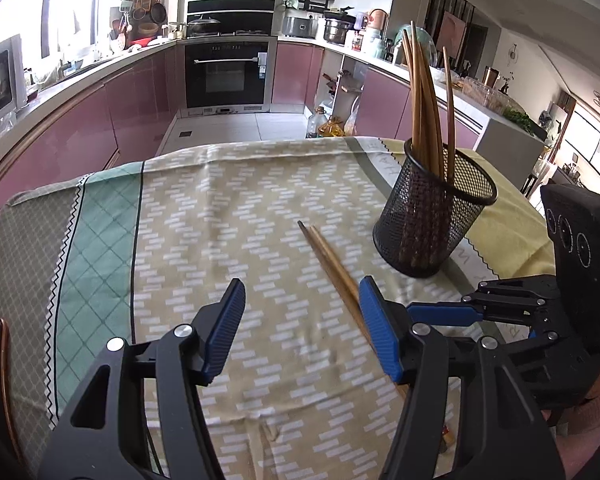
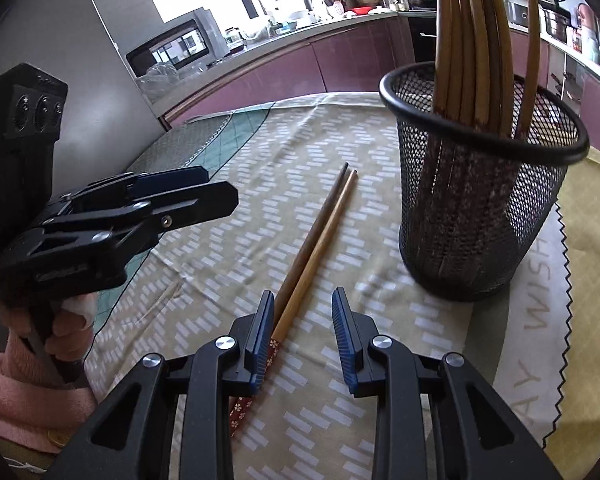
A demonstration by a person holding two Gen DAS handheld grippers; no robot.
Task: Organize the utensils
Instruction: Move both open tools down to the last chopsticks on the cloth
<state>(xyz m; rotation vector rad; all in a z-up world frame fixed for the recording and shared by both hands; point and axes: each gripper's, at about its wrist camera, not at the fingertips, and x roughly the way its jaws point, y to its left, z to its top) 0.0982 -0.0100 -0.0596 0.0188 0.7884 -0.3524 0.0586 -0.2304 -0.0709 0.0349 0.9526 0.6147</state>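
Beige patterned tablecloth [image 1: 228,208] bears 2 chopsticks [image 2: 316,236]; pink-cabinet kitchen [image 1: 140,96] behind; both claws released.

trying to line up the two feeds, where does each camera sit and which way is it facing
Left wrist: sits on the left gripper, tilted down over the tablecloth toward the oven wall; its own blue fingers show, jaws apart and empty, with the right gripper at the right edge.
Right wrist: sits on the right gripper, tilted down toward the window side; its jaws are apart above the loose chopsticks, and the left gripper and a hand show at left.
Shared: the loose chopsticks, mesh holder and tablecloth.
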